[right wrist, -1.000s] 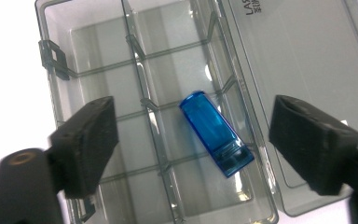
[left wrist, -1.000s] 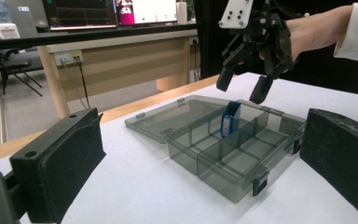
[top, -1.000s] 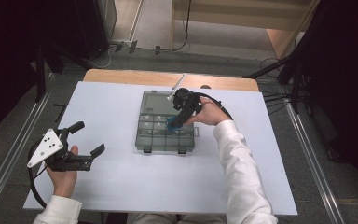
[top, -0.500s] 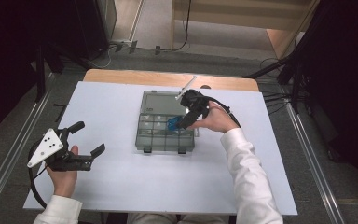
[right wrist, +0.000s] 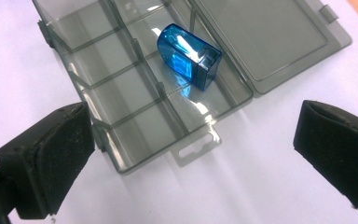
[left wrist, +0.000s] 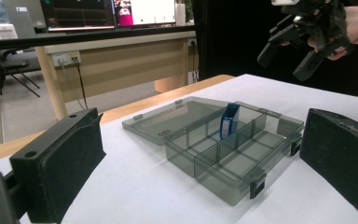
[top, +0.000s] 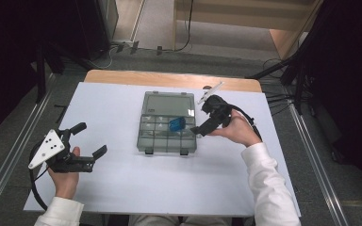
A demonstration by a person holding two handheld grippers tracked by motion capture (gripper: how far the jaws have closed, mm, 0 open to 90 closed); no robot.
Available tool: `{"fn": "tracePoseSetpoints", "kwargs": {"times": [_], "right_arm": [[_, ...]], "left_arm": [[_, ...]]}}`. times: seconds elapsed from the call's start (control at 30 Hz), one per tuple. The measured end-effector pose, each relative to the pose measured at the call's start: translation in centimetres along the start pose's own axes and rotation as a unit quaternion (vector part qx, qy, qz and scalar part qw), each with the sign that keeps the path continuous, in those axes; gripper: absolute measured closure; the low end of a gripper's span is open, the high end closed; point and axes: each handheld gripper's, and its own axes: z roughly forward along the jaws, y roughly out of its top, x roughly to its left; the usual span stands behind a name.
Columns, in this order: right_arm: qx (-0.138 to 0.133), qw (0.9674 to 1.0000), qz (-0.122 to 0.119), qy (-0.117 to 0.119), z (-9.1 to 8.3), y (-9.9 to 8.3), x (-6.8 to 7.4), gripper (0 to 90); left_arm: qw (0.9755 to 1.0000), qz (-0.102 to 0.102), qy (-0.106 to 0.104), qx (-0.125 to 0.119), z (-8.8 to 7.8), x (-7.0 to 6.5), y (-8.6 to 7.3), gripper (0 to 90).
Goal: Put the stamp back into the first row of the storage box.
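White sheeting covers the table (top: 122,197), with a strip of bare wood showing along its far edge and dark floor and cables beyond.

Nearest, toward the table's near left corner, the left gripper (top: 88,140) sits in the person's left hand just above the surface, a grey three-cornered plate on top. Its black fingers (left wrist: 56,163) stand wide apart with nothing between them, aimed across the table toward the box.

Farther in, around the middle of the table, lies a smoky grey transparent plastic compartment box (top: 166,140), its lid folded flat open toward the far edge. A small translucent blue plastic case (top: 176,124) rests in one of the compartments on the box's right side, next to the hinge line, leaning at a tilt against a divider. In the left gripper view it stands up above the compartment walls (left wrist: 230,120).

Just beside the box's right edge, the right gripper (top: 199,131) hovers in the person's right hand, clear of the box. Its fingers (right wrist: 46,158) have just been opening and now stand wide and empty, the blue case (right wrist: 189,55) lying free beyond them.
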Motion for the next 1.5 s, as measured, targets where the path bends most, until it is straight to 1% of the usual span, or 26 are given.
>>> {"fn": "tracePoseSetpoints", "kwargs": {"times": [0.07, 0.1, 0.17, 0.3, 0.37, 0.4, 0.47, 0.6, 0.73, 0.87, 1.0, 1.13, 1.17, 1.2, 1.27, 1.43, 1.47, 1.5], "right_arm": [[0.002, 1.0, 0.002, -0.004, -0.5, -0.5, 0.3, 0.0], [-0.002, 1.0, -0.001, -0.005, -0.7, -0.8, 0.4, 0.0], [-0.007, 0.9999, 0.001, -0.008, -1.3, -1.3, 0.6, 0.0], [-0.015, 0.9997, 0.011, -0.014, -2.2, -2.4, 0.8, 0.0], [-0.009, 0.9997, 0.014, -0.016, -2.6, -3.0, 0.8, 0.0], [-0.014, 0.9996, 0.014, -0.019, -2.8, -3.3, 0.9, 0.0], [-0.02, 0.9994, 0.022, -0.018, -3.2, -4.0, 1.0, 0.0], [-0.025, 0.9991, 0.025, -0.024, -4.0, -5.3, 1.1, 0.0], [-0.037, 0.9983, 0.037, -0.026, -4.9, -6.7, 1.2, 0.0], [-0.041, 0.9977, 0.047, -0.026, -5.4, -8.2, 1.1, 0.0], [-0.043, 0.9971, 0.058, -0.026, -5.5, -9.6, 1.2, 0.0], [-0.045, 0.9965, 0.066, -0.023, -5.0, -11.1, 1.3, 0.0], [-0.048, 0.9966, 0.064, -0.022, -4.9, -11.4, 1.3, 0.0], [-0.048, 0.9962, 0.07, -0.021, -4.7, -11.8, 1.4, 0.0], [-0.048, 0.9962, 0.07, -0.021, -4.3, -12.5, 1.5, 0.0], [-0.043, 0.9955, 0.082, -0.019, -3.5, -14.1, 2.1, 0.0], [-0.036, 0.9957, 0.083, -0.021, -3.4, -14.4, 2.2, 0.0], [-0.039, 0.9951, 0.086, -0.026, -3.4, -14.7, 2.4, 0.0]], "left_arm": [[1.0, -0.001, 0.0, 0.0, 0.0, 0.0, 0.0, 0.0], [1.0, -0.001, -0.001, -0.001, 0.0, 0.0, 0.0, 0.0], [1.0, -0.001, -0.001, -0.001, 0.0, 0.0, 0.0, 0.0], [1.0, -0.002, -0.002, -0.002, 0.0, 0.0, 0.0, 0.0], [1.0, -0.001, -0.003, -0.001, 0.1, 0.0, 0.0, 0.0], [1.0, -0.001, -0.002, 0.0, 0.1, 0.0, 0.0, 0.0], [1.0, -0.001, -0.002, 0.0, 0.2, 0.0, 0.0, 0.0], [1.0, 0.0, -0.001, 0.0, 0.2, 0.1, 0.0, 0.0], [1.0, -0.001, -0.001, 0.002, 0.2, 0.0, -0.1, 0.0], [1.0, 0.001, -0.001, 0.002, 0.2, 0.0, -0.1, 0.0], [1.0, -0.004, -0.004, 0.002, 0.2, 0.0, -0.1, 0.0], [1.0, -0.002, -0.003, 0.002, 0.2, 0.0, -0.1, 0.0], [1.0, -0.002, -0.003, 0.003, 0.2, 0.0, -0.1, 0.0], [1.0, -0.002, -0.003, 0.003, 0.2, 0.0, -0.1, 0.0], [1.0, -0.002, -0.003, 0.004, 0.2, 0.0, -0.1, 0.0], [1.0, -0.001, -0.003, 0.004, 0.2, 0.0, -0.1, 0.0], [1.0, -0.001, -0.003, 0.004, 0.2, 0.0, -0.1, 0.0], [1.0, -0.001, -0.002, 0.003, 0.2, 0.0, -0.1, 0.0]]}}
